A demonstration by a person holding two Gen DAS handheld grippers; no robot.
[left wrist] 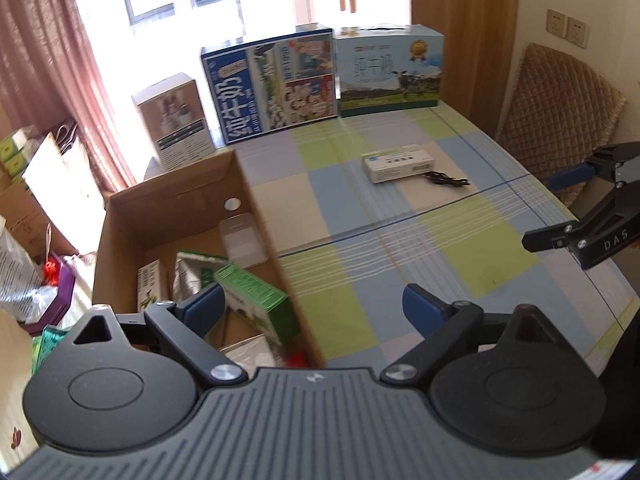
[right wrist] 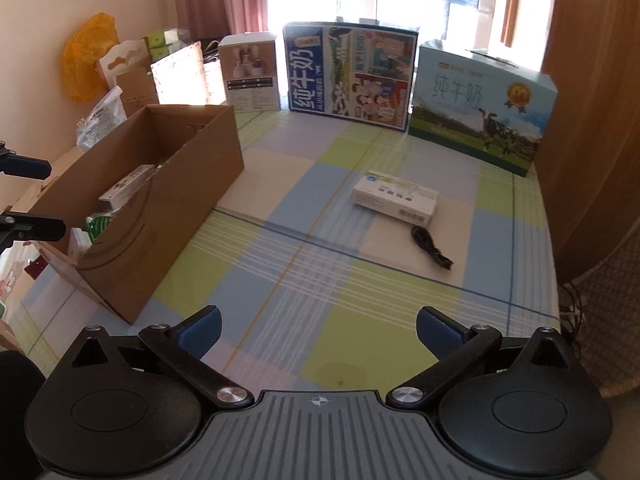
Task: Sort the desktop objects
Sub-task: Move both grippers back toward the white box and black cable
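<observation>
With both the left gripper (left wrist: 314, 306) and right gripper (right wrist: 318, 330) spread wide and empty, the box (right wrist: 395, 198) and cord (right wrist: 431, 247) lying well ahead of the fingers could be pushed apart if approached carelessly.

I see the counter (right wrist: 320, 280) covered by a checked cloth of blue, green, cream and lilac squares. On its left side stands an open cardboard box (right wrist: 168, 216). Toward the middle right lies a flat white carton (right wrist: 396, 198), with a small black cable bundle (right wrist: 430, 246) just beside its near corner. Along the far edge stand a small white box (right wrist: 250, 74), a blue milk carton case (right wrist: 350, 76) and a light-blue milk case (right wrist: 482, 110).
</observation>
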